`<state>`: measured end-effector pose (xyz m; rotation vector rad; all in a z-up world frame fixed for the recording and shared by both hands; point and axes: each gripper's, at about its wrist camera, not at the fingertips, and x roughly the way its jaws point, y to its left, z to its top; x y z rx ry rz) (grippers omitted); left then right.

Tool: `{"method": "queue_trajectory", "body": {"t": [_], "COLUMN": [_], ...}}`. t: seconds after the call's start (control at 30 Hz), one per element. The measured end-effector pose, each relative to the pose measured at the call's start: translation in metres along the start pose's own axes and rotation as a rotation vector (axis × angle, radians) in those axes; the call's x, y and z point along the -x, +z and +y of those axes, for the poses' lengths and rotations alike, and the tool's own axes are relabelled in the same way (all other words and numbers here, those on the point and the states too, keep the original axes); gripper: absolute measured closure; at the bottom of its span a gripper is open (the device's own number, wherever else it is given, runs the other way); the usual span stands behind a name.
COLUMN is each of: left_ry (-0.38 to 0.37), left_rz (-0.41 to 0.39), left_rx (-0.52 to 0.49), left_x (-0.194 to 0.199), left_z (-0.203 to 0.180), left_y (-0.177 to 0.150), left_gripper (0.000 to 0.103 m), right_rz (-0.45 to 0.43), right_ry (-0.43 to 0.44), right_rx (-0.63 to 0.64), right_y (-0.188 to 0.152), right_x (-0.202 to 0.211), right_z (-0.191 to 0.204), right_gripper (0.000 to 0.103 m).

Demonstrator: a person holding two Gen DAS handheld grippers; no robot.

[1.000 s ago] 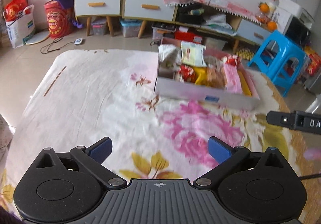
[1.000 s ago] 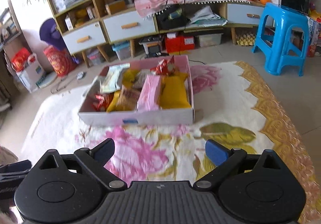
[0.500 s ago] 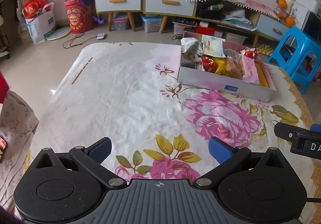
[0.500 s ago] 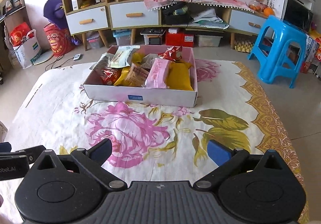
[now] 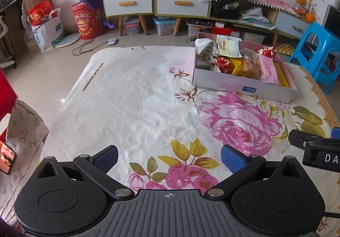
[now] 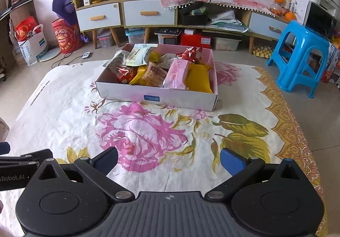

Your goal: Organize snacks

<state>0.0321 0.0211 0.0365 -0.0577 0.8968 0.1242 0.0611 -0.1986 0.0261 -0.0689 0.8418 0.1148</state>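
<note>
Both tongs drawn back from snack box (image 6: pixel 157 96), farther now

A wide surface (image 6: pixel 63 109) draped in a white cloth printed with large pink roses (image 6: pixel 138 137), yellow-green leaves and a gold patterned border carries one shallow white cardboard box with a pink inside (image 6: pixel 157 96), packed with snack packets, resting toward twelve o'clock in the right wrist view.

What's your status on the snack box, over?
Left tongs open, empty, above the floral cloth. Right tongs open, empty. Snack box full of packets, sits ahead on the cloth, none loose outside. Path to it clear.
</note>
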Motion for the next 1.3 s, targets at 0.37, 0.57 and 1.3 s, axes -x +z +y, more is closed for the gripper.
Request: {"method": "queue_trajectory", "body": {"t": [0.37,0.57,1.3], "left_ry": [-0.005,-0.002,-0.02], "left_rz": [0.0,0.002,0.011], "left_rx": [0.005,-0.001,-0.02], "left_x": [0.0004,0.0004,0.0005], "left_z": [-0.0007,-0.0027,-0.0057], "left_y": [0.0001,-0.0006,-0.0006], "left_gripper": [0.0,0.0,0.0], "right_rz": [-0.016,-0.009,0.001], "right_ry": [-0.007,-0.005,-0.002], "right_rx": [-0.009,0.003,0.003], "right_y": [0.0008,-0.0007,-0.0024], "right_x": [0.0012,0.0003,-0.0013], "right_z": [-0.0006,0.0018,0.0035], "right_gripper": [0.008,0.008,0.008]}}
